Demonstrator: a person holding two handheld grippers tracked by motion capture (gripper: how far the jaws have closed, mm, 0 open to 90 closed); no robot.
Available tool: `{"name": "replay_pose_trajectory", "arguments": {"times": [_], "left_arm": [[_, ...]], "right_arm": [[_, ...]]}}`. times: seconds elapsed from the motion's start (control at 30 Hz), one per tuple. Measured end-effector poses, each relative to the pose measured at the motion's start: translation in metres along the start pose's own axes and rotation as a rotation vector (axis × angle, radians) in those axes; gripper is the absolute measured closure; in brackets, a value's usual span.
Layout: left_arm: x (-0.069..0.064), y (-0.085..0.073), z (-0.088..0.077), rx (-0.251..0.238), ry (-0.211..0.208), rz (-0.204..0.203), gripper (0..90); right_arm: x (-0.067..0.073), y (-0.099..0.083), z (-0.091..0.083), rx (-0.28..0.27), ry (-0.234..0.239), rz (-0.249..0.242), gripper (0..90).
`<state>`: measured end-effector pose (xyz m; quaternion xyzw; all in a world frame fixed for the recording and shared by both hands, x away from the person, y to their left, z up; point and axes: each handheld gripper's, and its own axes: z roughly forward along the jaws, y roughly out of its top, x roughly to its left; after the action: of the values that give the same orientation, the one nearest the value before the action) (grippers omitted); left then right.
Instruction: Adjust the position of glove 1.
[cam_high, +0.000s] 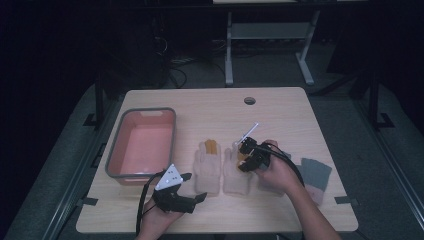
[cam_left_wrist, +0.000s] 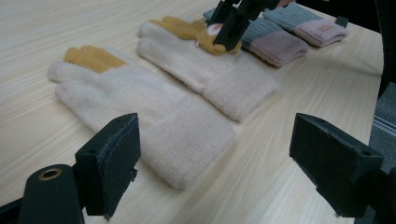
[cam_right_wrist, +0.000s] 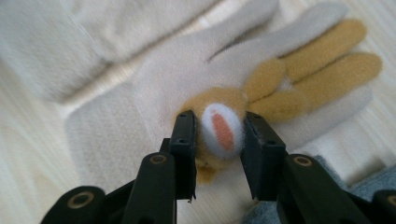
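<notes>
Two cream gloves with mustard fingers lie flat side by side mid-table: the left glove (cam_high: 207, 165) (cam_left_wrist: 140, 107) (cam_right_wrist: 70, 42) and the right glove (cam_high: 236, 175) (cam_left_wrist: 210, 70) (cam_right_wrist: 154, 88). My right gripper (cam_high: 243, 159) (cam_left_wrist: 229, 28) (cam_right_wrist: 219, 135) points down at the right glove. Its jaws are shut on a raised mustard plush patch with a white and orange oval (cam_right_wrist: 223, 130) on that glove's palm. My left gripper (cam_high: 196, 186) (cam_left_wrist: 217, 163) rests near the table's front edge, open, aimed at the left glove's cuff with nothing between its pads.
A pink bin with a grey rim (cam_high: 116, 145) stands at the left of the table. Folded grey-blue and pink socks (cam_high: 315, 175) (cam_left_wrist: 280, 42) lie to the right of the gloves. A cable hole (cam_high: 249, 100) is at the table's far edge.
</notes>
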<state>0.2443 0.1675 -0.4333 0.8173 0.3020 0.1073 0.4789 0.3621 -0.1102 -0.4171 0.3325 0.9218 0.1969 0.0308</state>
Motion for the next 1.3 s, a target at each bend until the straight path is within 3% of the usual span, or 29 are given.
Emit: {"name": "replay_pose_trajectory", "arguments": {"times": [0.23, 0.7, 1.3], "left_arm": [[0.000, 0.000, 0.000, 0.002, 0.010, -0.002, 16.4], [0.002, -0.001, -0.001, -0.001, 0.017, -0.010, 16.4], [0.004, -0.001, -0.003, -0.007, 0.023, -0.013, 16.4]], "right_arm": [[0.002, 0.001, -0.014, -0.023, 0.007, -0.007, 67.5], [0.010, 0.018, -0.050, -0.066, -0.022, -0.053, 67.6], [0.024, 0.046, -0.060, -0.074, -0.010, -0.111, 67.5]]}}
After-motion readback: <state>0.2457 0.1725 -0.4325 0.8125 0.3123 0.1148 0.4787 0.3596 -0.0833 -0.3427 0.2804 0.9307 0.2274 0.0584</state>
